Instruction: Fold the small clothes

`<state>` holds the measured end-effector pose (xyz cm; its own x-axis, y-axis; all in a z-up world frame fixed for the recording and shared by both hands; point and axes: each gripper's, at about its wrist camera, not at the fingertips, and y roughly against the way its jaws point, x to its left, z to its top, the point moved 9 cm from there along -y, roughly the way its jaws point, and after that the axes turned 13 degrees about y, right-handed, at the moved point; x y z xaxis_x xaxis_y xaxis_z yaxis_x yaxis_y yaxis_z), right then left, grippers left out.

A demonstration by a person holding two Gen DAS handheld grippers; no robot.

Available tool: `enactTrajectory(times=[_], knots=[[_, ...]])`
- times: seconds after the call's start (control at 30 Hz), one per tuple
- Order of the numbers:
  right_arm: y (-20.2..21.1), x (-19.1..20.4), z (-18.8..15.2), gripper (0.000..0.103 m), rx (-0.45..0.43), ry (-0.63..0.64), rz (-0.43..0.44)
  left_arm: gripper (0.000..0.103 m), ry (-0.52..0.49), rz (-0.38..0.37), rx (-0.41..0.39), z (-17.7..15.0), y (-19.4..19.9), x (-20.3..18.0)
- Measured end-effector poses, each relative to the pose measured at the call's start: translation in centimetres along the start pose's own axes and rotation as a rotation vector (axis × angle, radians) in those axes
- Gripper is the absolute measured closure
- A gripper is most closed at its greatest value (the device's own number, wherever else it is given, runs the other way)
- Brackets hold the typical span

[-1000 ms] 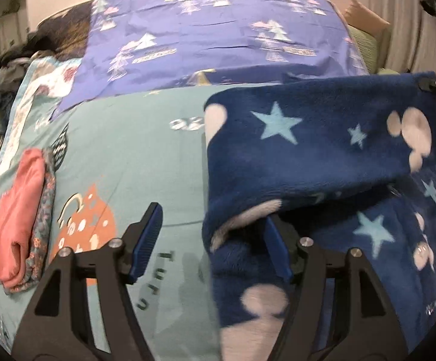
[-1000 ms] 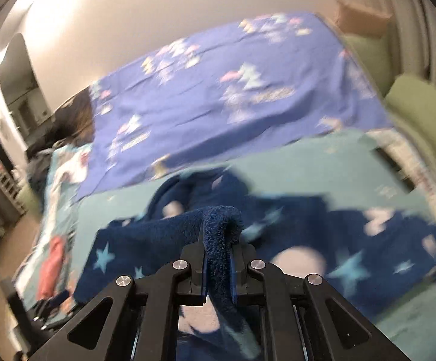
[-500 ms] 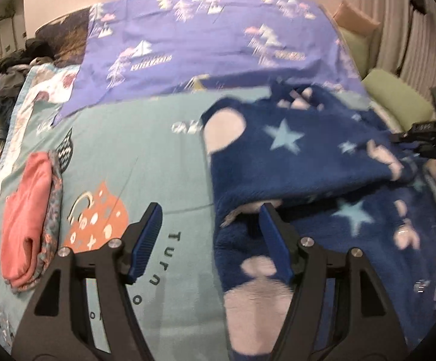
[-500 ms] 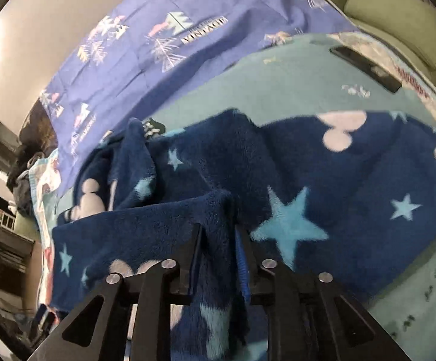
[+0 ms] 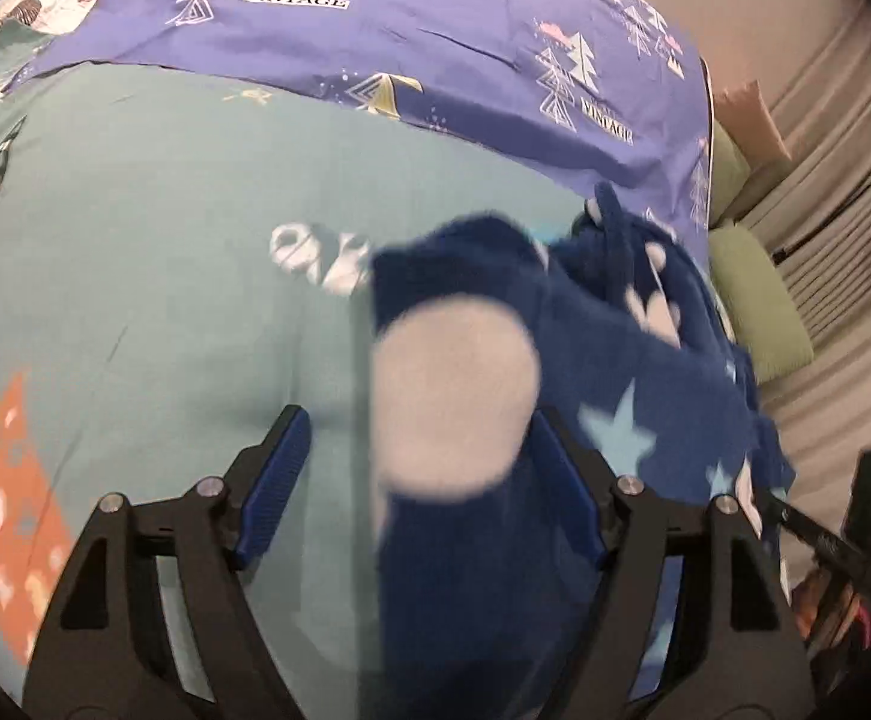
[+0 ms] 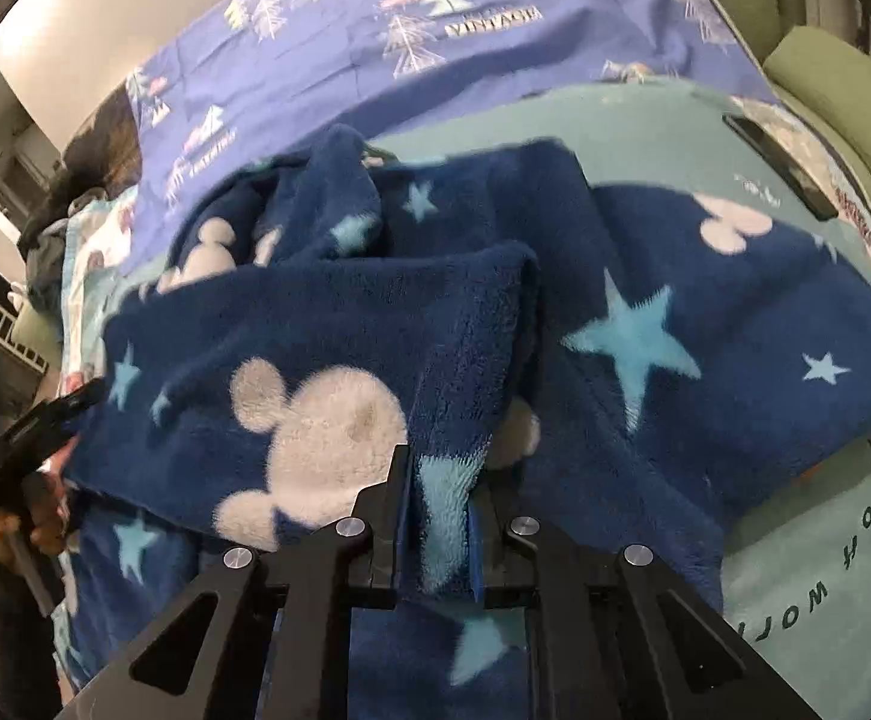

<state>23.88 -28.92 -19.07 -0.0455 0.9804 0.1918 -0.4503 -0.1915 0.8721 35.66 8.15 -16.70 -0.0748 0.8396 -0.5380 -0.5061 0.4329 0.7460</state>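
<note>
A fluffy navy garment [image 6: 645,276] with light stars and white mouse heads lies partly folded on the teal bedsheet [image 5: 153,276]. My right gripper [image 6: 438,510] is shut on a thick fold of it and holds that edge up over the lower layer. In the left wrist view the same garment [image 5: 585,372] has its left edge between the fingers of my left gripper [image 5: 414,468], which is open; the cloth lies against the right finger only. The left gripper also shows at the left edge of the right wrist view [image 6: 33,426].
A purple sheet [image 5: 405,36] with tree prints covers the far half of the bed. Green cushions [image 5: 759,306] lie along the right side by a curtain. A dark flat object [image 6: 777,162] lies on the sheet at the right. Dark furniture stands left of the bed.
My left gripper has moved forward and to the right, so the garment's edge now lies between its open fingers. My right gripper has drawn its fold toward me, still shut on it.
</note>
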Motion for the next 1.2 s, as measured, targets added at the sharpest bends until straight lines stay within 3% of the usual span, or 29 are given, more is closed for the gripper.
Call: enactTrajectory(times=[0.03,0.07,0.13,0.23,0.33,0.43,0.53,0.6,0.63,0.73,0.8,0.9,1.0,1.07,1.2], knots=[[0.9,0.0,0.5,0.090,-0.034,0.003,-0.016,0.070,-0.019,-0.014,-0.004,0.2,-0.1,-0.7],[1.6,-0.2,0.8,0.091,-0.053,0.002,-0.026,0.085,-0.032,-0.018,0.008,0.1,0.0,-1.5],[3.0,-0.5,1.1,0.092,-0.083,-0.012,-0.031,0.086,-0.086,-0.004,-0.104,0.1,2.6,-3.3],[4.1,-1.0,1.0,0.093,-0.094,-0.004,-0.056,0.086,-0.273,0.049,-0.298,-0.7,7.3,-6.5],[2.5,-2.7,0.1,0.093,-0.039,0.007,-0.160,0.083,-0.410,0.278,-0.386,-0.6,7.1,-6.2],[0.4,-3.8,-2.0,0.092,0.036,-0.069,-0.119,0.080,-0.481,0.468,-0.356,-0.6,4.3,-3.8],[1.4,-4.1,-2.7,0.092,-0.001,-0.082,-0.074,0.072,-0.449,0.403,-0.283,-1.5,3.9,-3.2],[2.3,-5.0,-3.0,0.092,-0.011,-0.088,-0.082,0.053,-0.425,0.400,-0.318,-1.2,4.9,-3.5],[2.7,-5.7,-3.1,0.092,-0.016,-0.102,-0.087,0.052,-0.418,0.378,-0.341,-1.3,5.7,-4.1],[4.3,-7.4,-3.6,0.092,-0.053,-0.179,-0.039,0.049,-0.416,0.219,-0.314,-2.2,6.6,-7.6],[5.0,-9.5,-4.1,0.089,-0.070,-0.264,-0.037,0.043,-0.429,0.153,-0.282,-3.4,6.5,-9.3],[6.4,-12.7,-5.4,0.081,-0.097,-0.368,-0.071,0.042,-0.475,0.085,-0.213,-6.3,5.0,-12.9],[7.2,-16.1,-7.2,0.071,-0.133,-0.527,-0.008,0.042,-0.532,0.038,-0.145,-9.3,2.9,-16.1],[7.3,-18.5,-8.7,0.058,-0.147,-0.642,0.020,0.042,-0.566,0.014,-0.115,-11.3,1.8,-18.2],[7.2,-22.2,-10.3,0.049,-0.214,-0.818,0.097,0.042,-0.648,-0.049,-0.039,-15.6,0.0,-22.3]])
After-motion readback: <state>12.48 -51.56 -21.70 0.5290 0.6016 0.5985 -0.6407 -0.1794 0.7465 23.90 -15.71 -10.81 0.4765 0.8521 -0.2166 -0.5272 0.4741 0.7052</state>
